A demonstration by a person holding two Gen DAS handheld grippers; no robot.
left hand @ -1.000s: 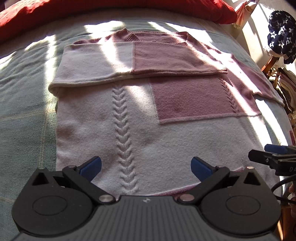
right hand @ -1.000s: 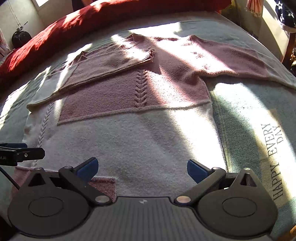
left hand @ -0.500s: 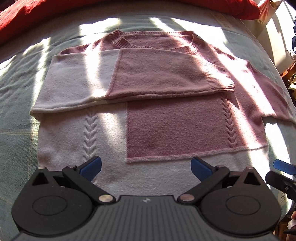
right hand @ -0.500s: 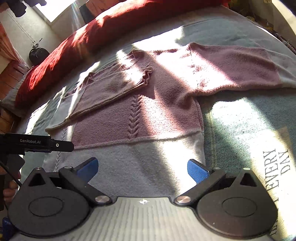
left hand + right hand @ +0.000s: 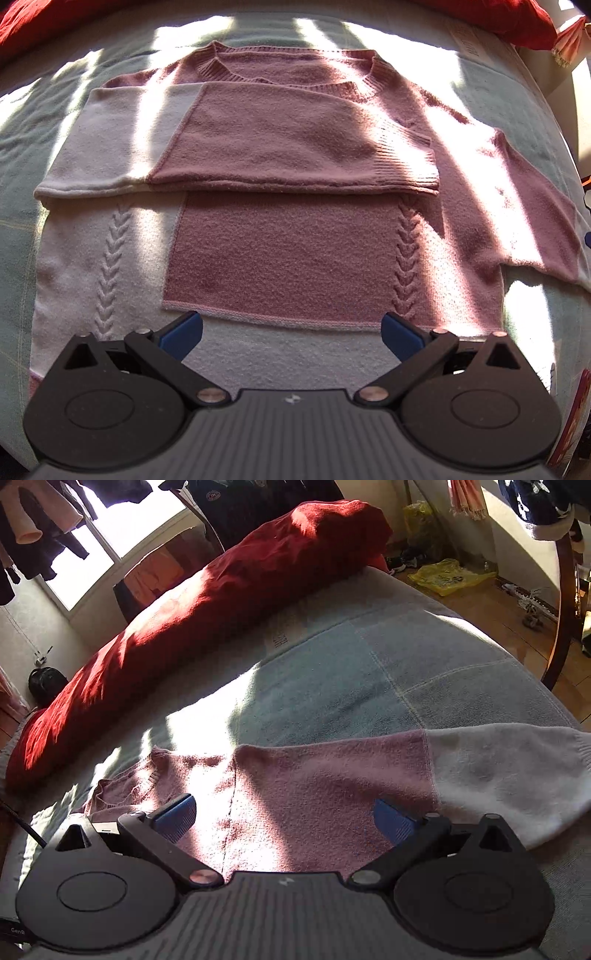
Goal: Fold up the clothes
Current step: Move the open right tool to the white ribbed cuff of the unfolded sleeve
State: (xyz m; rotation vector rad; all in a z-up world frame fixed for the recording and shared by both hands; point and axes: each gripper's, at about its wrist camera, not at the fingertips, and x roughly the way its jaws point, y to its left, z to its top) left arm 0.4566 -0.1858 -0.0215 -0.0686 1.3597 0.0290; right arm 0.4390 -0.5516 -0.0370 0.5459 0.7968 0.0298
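Note:
A pink and white knitted sweater [image 5: 280, 251] lies flat on the bed, neck away from me. One sleeve [image 5: 258, 147] is folded across its chest, and the other sleeve [image 5: 369, 782] stretches out to the right with its white cuff [image 5: 517, 775] at the end. My left gripper [image 5: 291, 334] hangs open over the sweater's lower white band, holding nothing. My right gripper [image 5: 284, 818] hovers open just above the pink part of the outstretched sleeve, close to the shoulder seam, with nothing between its fingers.
A pale green checked blanket [image 5: 406, 672] covers the bed. A long red bolster [image 5: 207, 602] lies along the far edge. Beyond the bed's right side are a wooden floor with a yellow bag [image 5: 447, 576] and a dark wooden post [image 5: 561, 613].
Both grippers have moved forward over the sweater. The right one has swung right, from the body to the outstretched sleeve. Both stay open.

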